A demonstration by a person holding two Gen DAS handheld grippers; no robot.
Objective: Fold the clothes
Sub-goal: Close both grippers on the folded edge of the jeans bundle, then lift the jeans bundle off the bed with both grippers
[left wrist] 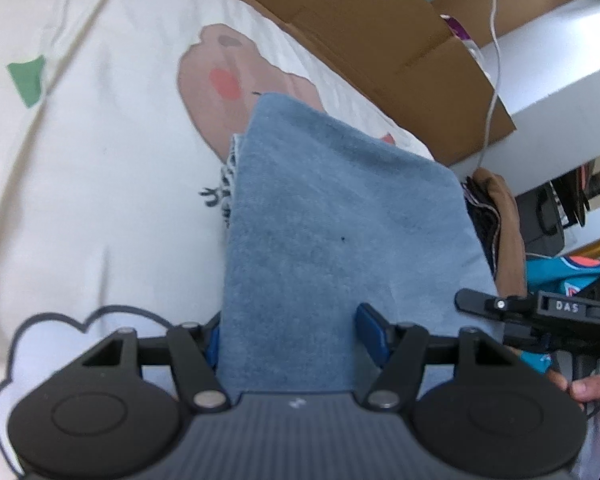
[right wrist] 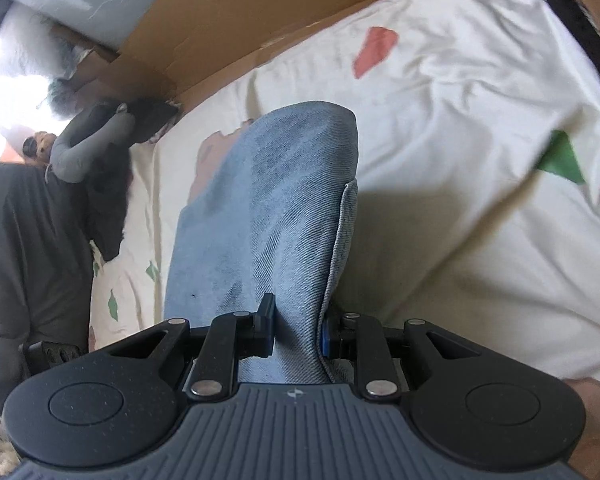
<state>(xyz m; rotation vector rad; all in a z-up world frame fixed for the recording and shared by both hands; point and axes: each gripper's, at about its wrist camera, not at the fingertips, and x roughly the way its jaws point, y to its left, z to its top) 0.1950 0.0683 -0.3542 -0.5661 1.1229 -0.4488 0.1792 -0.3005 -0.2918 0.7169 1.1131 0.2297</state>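
on a cream bedsheet [left wrist: 100,200] printed with a brown cartoon animal [left wrist: 228,80], green shapes and a cloud outline, a piece of blue denim [left wrist: 332,220] is stretched between the two grippers. in the left wrist view the denim runs straight out from the left gripper [left wrist: 292,336], between its two blue-padded fingers [left wrist: 370,328]; the jaws stand fairly wide, and the cloth fills the whole gap between them, its left edge hiding most of the left pad. whether the pads actually press the cloth cannot be told from this angle. a frayed, whitish hem shows along the denim's left side, over the sheet.

in the right wrist view the right gripper [right wrist: 298,332] has its jaws drawn close together, pinching a bunched fold of the same denim [right wrist: 268,208] between the pads. the cloth rises forward from the fingers as a rounded hump, with a paler reverse side showing along its right edge, and it casts a shadow on the sheet [right wrist: 460,160] to the right.

in the left view the right gripper [left wrist: 540,316] appears at the right edge of the denim, a hand [left wrist: 592,396] below it. brown cardboard [left wrist: 360,32] lies beyond the sheet, and dark clothing [right wrist: 40,240] sits at the left of the right view.
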